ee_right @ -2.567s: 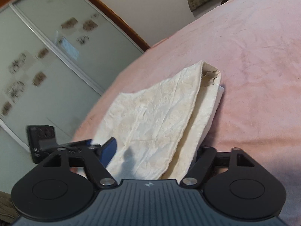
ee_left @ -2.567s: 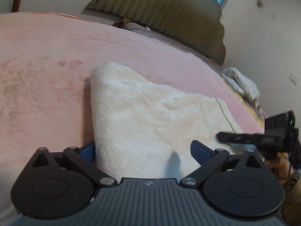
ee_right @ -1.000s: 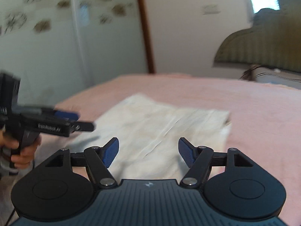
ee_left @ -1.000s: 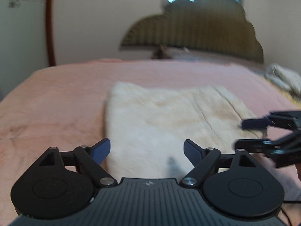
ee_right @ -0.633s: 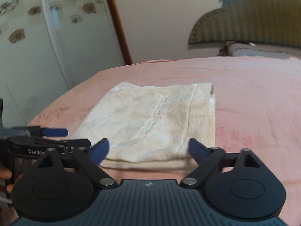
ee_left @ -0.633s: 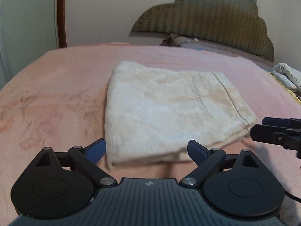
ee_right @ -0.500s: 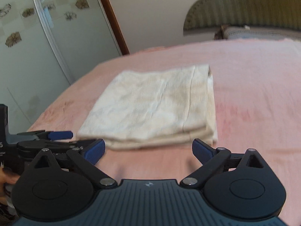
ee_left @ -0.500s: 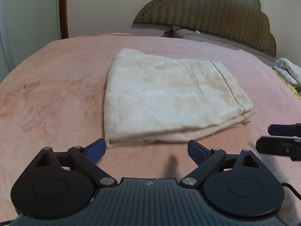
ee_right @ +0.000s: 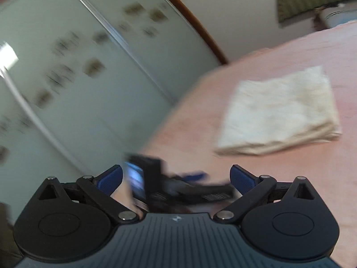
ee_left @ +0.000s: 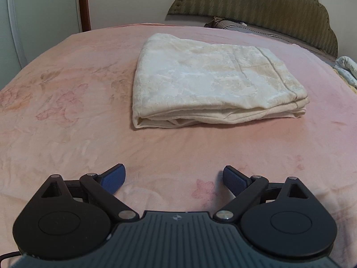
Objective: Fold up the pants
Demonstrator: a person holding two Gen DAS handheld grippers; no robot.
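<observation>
Pants (ee_left: 214, 82) folded flat on bed (ee_left: 67, 111) — both tongs opening, nothing btwn jaws.

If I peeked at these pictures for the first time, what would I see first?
You'd spot the cream folded pants first, a neat stack of layers lying alone in the middle of the big pink blanket. Next, the left gripper at the bottom, jaws opening with only blanket between them. Behind the bed stands a scalloped olive headboard.
</observation>
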